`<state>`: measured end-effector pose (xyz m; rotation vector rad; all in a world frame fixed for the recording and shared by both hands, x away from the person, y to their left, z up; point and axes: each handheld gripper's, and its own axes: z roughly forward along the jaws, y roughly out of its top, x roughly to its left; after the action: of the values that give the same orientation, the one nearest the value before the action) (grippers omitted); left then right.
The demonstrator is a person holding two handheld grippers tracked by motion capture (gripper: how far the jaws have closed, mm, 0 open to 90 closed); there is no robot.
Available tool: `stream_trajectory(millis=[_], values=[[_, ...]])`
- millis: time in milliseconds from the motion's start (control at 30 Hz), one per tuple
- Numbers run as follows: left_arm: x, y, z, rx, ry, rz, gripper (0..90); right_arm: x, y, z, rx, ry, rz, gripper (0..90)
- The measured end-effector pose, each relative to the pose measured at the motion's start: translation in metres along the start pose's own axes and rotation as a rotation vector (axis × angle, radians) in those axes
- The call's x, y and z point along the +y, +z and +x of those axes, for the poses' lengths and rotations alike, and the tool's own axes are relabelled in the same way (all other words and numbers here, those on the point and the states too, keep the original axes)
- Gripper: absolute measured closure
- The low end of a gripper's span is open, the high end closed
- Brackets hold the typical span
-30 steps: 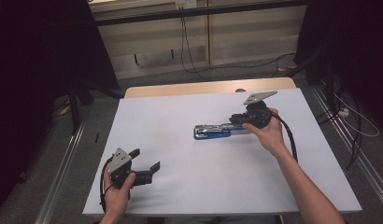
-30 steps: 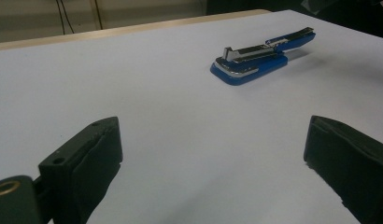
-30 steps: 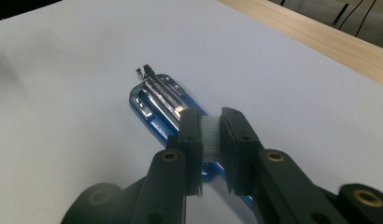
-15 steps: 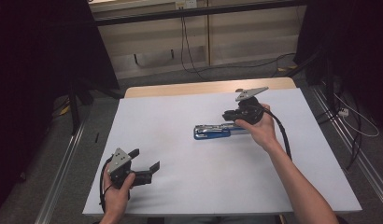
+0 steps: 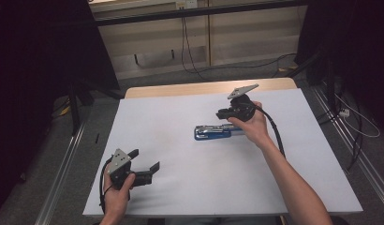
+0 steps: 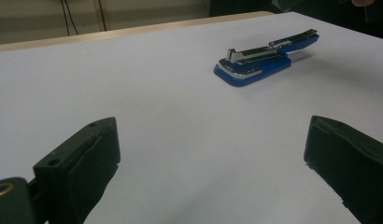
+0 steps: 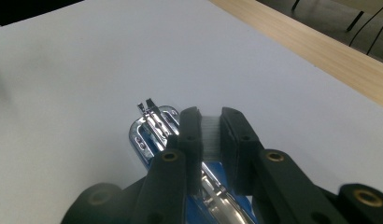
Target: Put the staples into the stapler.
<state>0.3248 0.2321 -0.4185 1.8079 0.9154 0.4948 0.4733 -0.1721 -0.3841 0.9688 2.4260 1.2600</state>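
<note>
Right gripper point(image 5: 221, 114) is hovering above the blue stapler point(image 5: 212, 132), its 2 jaws nearly closed on a small whitish strip. Stapler is lying mid-table, well clear of every edge. Left gripper point(image 5: 148, 164) is resting spread wide near the table's point(image 5: 171, 112) front-left corner.

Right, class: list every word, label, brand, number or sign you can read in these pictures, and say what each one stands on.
None can be read.
Blue stapler: no lettering shows on its blue body or metal parts.
Left gripper and right gripper: no markings show on the black jaws or grey plates.
White table cover: blank.
</note>
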Motion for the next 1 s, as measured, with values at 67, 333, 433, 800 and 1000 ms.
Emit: stream_trajectory(millis=[67,333,433,800,1000], values=[[0.0,0.0,0.0,0.0,0.0,-0.001,3.7,0.002,0.004,0.001,0.009,-0.006,0.002,79.5],[0.0,0.0,0.0,-0.004,-0.007,-0.004,3.7,0.008,0.019,0.001,0.055,-0.012,0.024,79.5],[-0.001,0.002,0.001,-0.012,-0.019,0.007,3.7,0.008,0.027,0.002,0.079,-0.017,0.043,79.5],[-0.002,0.003,-0.001,-0.031,-0.018,0.013,3.8,0.017,0.048,0.006,0.111,-0.065,0.085,79.5],[-0.002,0.003,0.0,-0.028,-0.02,0.017,3.7,0.019,0.055,0.007,0.135,-0.082,0.112,79.4]])
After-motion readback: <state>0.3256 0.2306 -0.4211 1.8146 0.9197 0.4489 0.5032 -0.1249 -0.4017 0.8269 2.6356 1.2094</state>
